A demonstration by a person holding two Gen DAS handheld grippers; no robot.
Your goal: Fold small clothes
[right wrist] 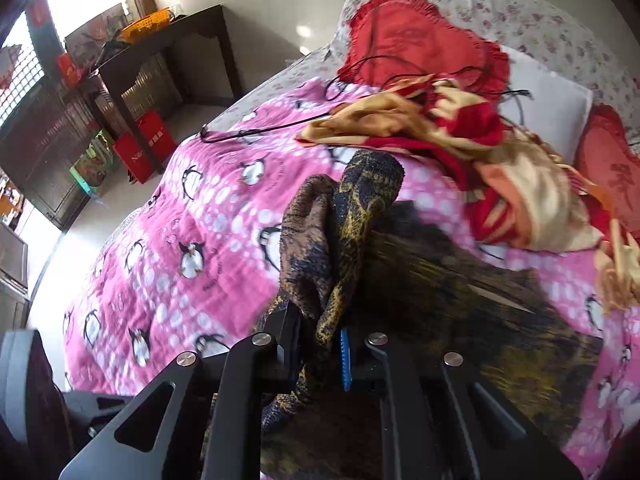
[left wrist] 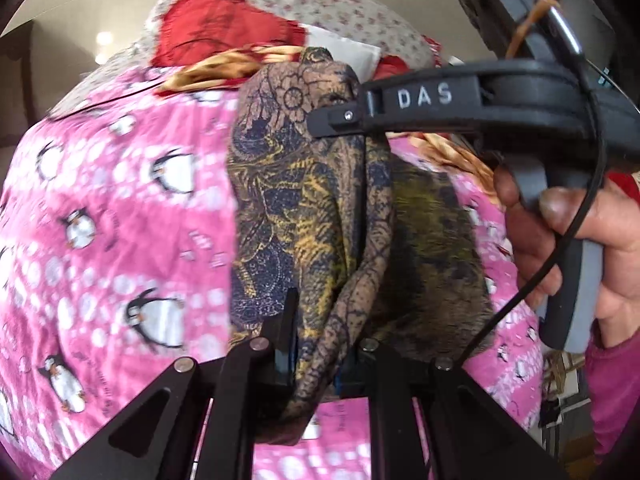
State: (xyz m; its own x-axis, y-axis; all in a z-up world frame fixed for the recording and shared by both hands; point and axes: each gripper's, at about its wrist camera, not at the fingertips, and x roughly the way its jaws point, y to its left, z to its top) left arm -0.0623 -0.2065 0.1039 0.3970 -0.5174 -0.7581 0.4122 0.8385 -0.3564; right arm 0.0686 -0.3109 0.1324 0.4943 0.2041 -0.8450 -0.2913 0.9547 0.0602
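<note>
A dark blue and gold patterned garment (left wrist: 304, 200) hangs bunched above the pink penguin blanket (left wrist: 120, 200). My left gripper (left wrist: 320, 356) is shut on a fold of it. My right gripper (right wrist: 320, 340) is shut on another bunched fold of the same garment (right wrist: 352, 216), whose rest trails blurred to the right over the blanket (right wrist: 180, 240). The right gripper's black body marked DAS (left wrist: 424, 96), held by a hand (left wrist: 580, 240), reaches in from the right in the left wrist view and touches the cloth near its top.
A red and tan cloth (right wrist: 440, 128) lies crumpled at the head of the bed by red heart pillows (right wrist: 420, 40) and a white pillow (right wrist: 552, 108). A black cable (right wrist: 260, 132) lies on the blanket. A dark table (right wrist: 168, 52) stands beside the bed.
</note>
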